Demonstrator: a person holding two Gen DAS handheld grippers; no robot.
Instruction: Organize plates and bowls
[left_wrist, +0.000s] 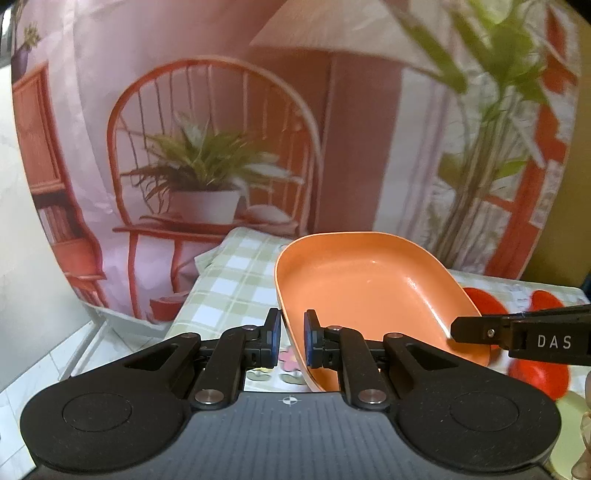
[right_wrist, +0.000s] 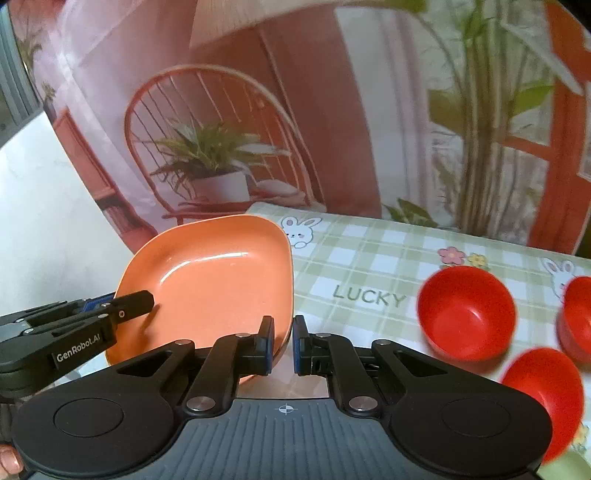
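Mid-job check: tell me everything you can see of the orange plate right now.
The orange plate is a squarish dish with rounded corners, a raised rim and a glossy, plastic-looking surface; nothing lies in it. It is tilted, lifted over the checked tablecloth at the table's left end. The left gripper is clamped on one edge, the right gripper on another. The red bowls stand apart from it.
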